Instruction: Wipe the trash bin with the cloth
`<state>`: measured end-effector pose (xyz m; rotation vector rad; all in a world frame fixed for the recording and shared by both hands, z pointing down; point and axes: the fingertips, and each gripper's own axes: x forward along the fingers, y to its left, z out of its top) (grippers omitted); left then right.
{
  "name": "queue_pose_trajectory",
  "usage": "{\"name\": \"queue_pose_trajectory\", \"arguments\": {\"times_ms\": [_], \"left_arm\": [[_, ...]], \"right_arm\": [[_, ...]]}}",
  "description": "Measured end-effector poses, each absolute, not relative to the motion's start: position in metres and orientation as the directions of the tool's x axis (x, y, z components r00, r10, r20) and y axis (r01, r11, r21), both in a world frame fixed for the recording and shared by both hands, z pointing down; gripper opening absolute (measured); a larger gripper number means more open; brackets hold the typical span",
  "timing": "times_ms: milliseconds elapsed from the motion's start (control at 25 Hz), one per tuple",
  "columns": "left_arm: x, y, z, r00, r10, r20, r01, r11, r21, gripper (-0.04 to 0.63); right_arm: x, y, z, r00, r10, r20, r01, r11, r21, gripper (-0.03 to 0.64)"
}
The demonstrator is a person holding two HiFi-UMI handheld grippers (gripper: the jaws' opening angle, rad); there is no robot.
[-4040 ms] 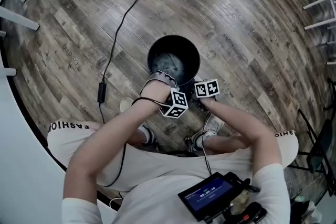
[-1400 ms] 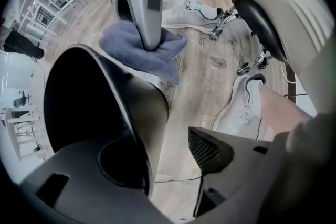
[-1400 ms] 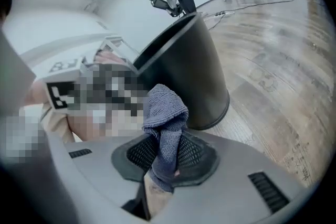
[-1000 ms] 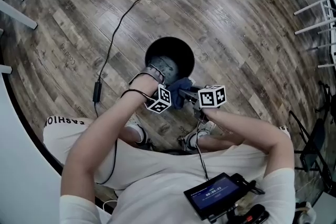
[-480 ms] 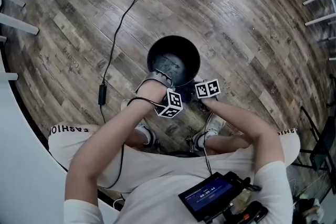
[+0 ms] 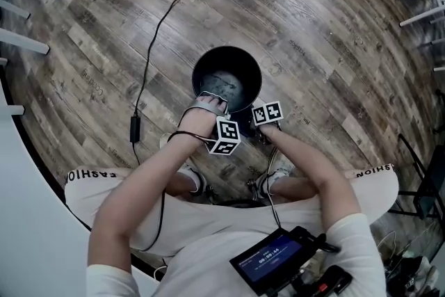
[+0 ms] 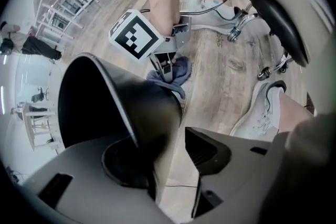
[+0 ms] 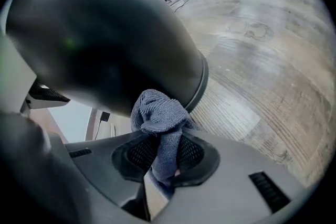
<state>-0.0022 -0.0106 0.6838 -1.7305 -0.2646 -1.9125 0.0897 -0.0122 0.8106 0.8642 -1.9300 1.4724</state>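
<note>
Since one second ago, the right hand-held gripper (image 8: pixel 163 162) has sunk from rim height to lower down the outer side of the trash bin (image 6: pixel 229 80), and the cloth (image 8: pixel 157 113), then plain in the head view, is now all but hidden there behind the marker cubes. We see the bin as a round, black, smooth-walled vessel with a faint sheen, standing on the wood-plank floor (image 6: pixel 313 24) just ahead of the person's shoes. The blue-grey cloth is bunched and clenched between the right jaws, its free end touching the bin's outer wall. The left hand-held gripper (image 7: pixel 168 139) remains at the near rim. Its jaws have just been opening and now straddle the bin's wall, one pad inside and the other standing clear of it outside, so the grip is released.
</note>
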Motion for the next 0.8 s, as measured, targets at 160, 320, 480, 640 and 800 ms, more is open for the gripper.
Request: {"name": "queue_pose_trajectory", "arguments": {"times_ms": [160,320,480,640,800], "left_arm": [[-0.004,-0.020,0.657,0.005,-0.249,0.968,0.496,-0.841,-0.219,0.218],[-0.029,-0.019,0.651,-0.037,-0.224,0.974,0.562,-0.810,-0.165,0.218],[-0.046,-0.016,0.671,-0.077,-0.298,0.951,0.657,-0.733,-0.177,0.216],[-0.039,-0.021,0.677,-0.067,-0.383,0.921,0.693,-0.682,-0.234,0.077],[-0.029,-0.007,0.676,-0.085,-0.335,0.938,0.675,-0.712,-0.193,0.057]], "right_arm": [[0.088,-0.003,0.778,-0.632,-0.144,0.762,-0.772,0.206,-0.601,0.077],[0.076,0.026,0.721,-0.676,-0.085,0.732,-0.724,0.259,-0.639,0.077],[0.068,0.039,0.652,-0.738,-0.134,0.662,-0.671,0.260,-0.695,0.077],[0.062,0.029,0.612,-0.767,-0.193,0.612,-0.639,0.309,-0.704,0.077],[0.065,0.007,0.622,-0.758,-0.223,0.613,-0.652,0.309,-0.692,0.077]]}}
